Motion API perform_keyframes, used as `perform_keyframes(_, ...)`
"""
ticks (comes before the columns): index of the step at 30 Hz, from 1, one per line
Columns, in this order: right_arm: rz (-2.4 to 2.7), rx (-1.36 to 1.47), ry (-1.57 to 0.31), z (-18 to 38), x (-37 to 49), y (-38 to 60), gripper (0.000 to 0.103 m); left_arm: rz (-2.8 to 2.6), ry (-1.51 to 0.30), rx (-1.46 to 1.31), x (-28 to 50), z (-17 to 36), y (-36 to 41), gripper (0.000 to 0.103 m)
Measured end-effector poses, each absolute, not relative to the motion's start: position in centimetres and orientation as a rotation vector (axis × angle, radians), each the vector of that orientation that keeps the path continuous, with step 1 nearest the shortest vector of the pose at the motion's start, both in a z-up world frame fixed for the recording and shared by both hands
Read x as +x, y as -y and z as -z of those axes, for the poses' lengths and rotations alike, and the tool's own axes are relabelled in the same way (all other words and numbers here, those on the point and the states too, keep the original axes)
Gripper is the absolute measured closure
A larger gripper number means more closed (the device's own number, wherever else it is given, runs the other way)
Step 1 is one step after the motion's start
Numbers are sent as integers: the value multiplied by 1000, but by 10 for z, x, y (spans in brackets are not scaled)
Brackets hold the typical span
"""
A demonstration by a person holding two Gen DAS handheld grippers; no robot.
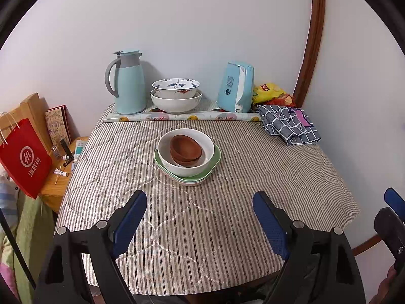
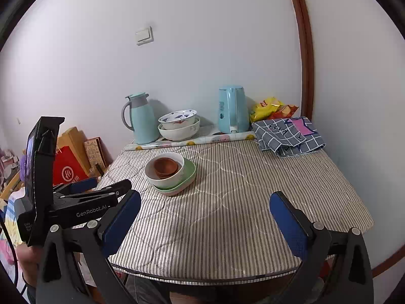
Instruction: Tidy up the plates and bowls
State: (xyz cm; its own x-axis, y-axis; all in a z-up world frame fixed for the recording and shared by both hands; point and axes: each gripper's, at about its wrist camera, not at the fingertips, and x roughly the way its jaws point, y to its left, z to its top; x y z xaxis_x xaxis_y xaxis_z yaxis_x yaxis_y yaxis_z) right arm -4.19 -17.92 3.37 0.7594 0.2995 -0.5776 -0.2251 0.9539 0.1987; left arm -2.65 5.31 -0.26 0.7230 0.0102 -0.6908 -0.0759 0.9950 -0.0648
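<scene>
In the middle of the striped table sits one stack: two brown bowls (image 1: 186,149) nested inside a white bowl (image 1: 188,168), which rests on green plates (image 1: 215,160). At the back wall a blue-patterned bowl (image 1: 176,86) sits in a larger white bowl (image 1: 177,105). My left gripper (image 1: 200,200) is open and empty, hovering near the front of the table, short of the stack. My right gripper (image 2: 205,198) is open and empty too, further right. The right wrist view shows the brown bowls (image 2: 165,167), the green plates (image 2: 189,176) and the left gripper (image 2: 103,186) at the left.
A light blue thermos jug (image 1: 129,83), a blue kettle (image 1: 236,87), snack bags (image 1: 272,93) and a folded checked cloth (image 1: 288,124) line the back of the table. A red paper bag (image 1: 25,157) and small items stand on a wooden side table (image 1: 54,190) at the left.
</scene>
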Motion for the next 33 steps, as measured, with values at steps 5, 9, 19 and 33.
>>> perform_keyframes(5, -284, 117, -652, -34, -42, 179, 3, -49, -761, -91, -28, 2, -52, 18)
perform_keyframes(9, -282, 112, -653, -34, -43, 178, 2, -50, -762, -91, -29, 2, -51, 18)
perform_keyframes(19, -273, 112, -657, -35, -42, 179, 2, -50, -763, -94, -29, 2, -53, 18)
perform_keyframes(33, -273, 115, -662, -34, -42, 179, 2, -56, -764, -96, -30, 4, -56, 18)
